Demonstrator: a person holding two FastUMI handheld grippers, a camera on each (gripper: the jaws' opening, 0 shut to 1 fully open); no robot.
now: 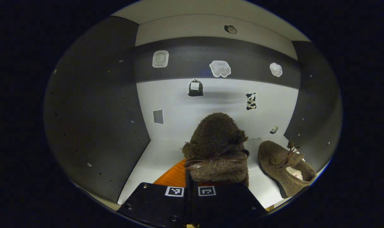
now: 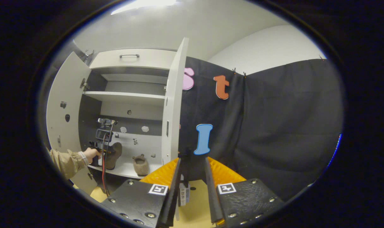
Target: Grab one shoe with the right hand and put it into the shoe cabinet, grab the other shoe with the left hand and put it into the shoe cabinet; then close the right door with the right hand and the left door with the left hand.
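In the left gripper view, a dark brown fuzzy shoe (image 1: 215, 148) with a ribbon bow stands toe-up inside the shoe cabinet's lower compartment. My left gripper (image 1: 204, 179) is shut on its heel end; one orange finger (image 1: 174, 175) shows beside it. The second brown shoe (image 1: 284, 167) lies on the white compartment floor (image 1: 157, 158), just to the right. In the right gripper view, a hand holds the left gripper (image 2: 105, 148) with its shoe (image 2: 115, 155) in the cabinet, left of the lying shoe (image 2: 141, 164). My right gripper (image 2: 193, 167) is open and holds nothing, outside the cabinet near the right door (image 2: 173, 104).
Both cabinet doors stand open; the left door (image 2: 63, 107) is swung out at the far left. A shelf (image 2: 124, 96) and a drawer with a handle (image 2: 128, 57) are above the lower compartment. A sleeve (image 2: 65, 161) reaches in from the left. Dark side walls (image 1: 93, 120) close the compartment.
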